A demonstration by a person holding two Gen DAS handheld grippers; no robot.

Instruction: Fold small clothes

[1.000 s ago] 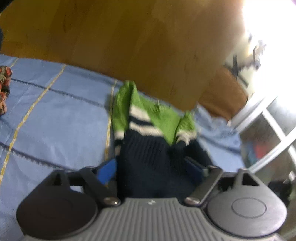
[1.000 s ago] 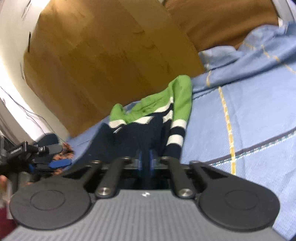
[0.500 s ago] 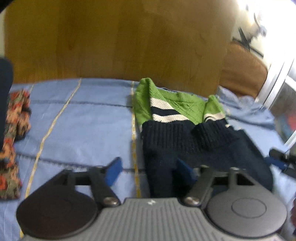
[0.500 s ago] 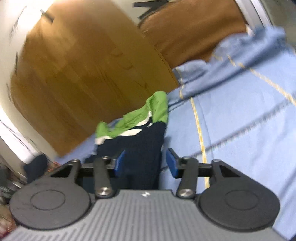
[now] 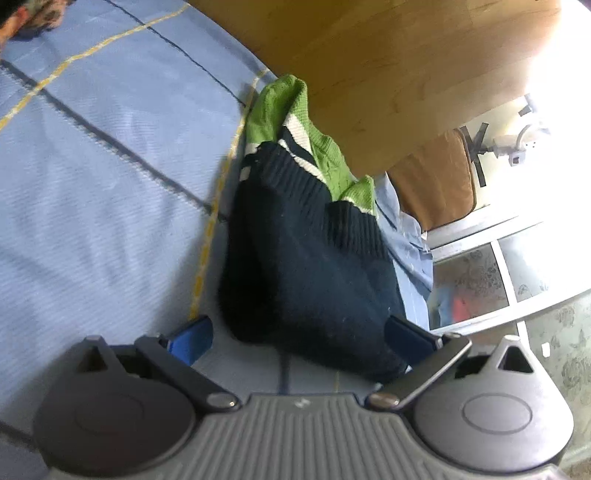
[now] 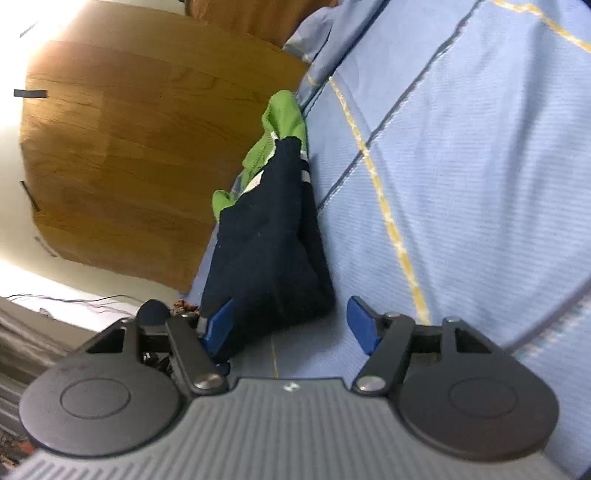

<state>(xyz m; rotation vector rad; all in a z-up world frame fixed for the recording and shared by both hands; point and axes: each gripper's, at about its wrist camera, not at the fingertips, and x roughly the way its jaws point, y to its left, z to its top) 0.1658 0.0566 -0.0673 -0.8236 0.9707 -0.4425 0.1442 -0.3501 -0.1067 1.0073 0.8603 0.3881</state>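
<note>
A small knitted sweater (image 5: 306,258), navy with green and white stripes, lies folded over on the blue bed sheet (image 5: 92,184). Its navy half covers most of the green half. My left gripper (image 5: 295,338) is open, its blue pads either side of the sweater's near navy edge. In the right wrist view the sweater (image 6: 266,236) lies the same way. My right gripper (image 6: 291,326) is open, with the navy fold's near corner between its blue pads. Neither gripper holds the cloth.
A wooden headboard (image 5: 388,66) stands just behind the sweater. A brown cushion (image 5: 436,184) sits beside it. A patterned garment (image 5: 33,14) lies at the sheet's far left corner. A window frame and patterned floor (image 5: 535,314) lie beyond the bed's right edge.
My right gripper was shut on the navy edge and has opened, letting go. Both grippers laid the navy half over the green half, then tilted and pulled back slightly.
</note>
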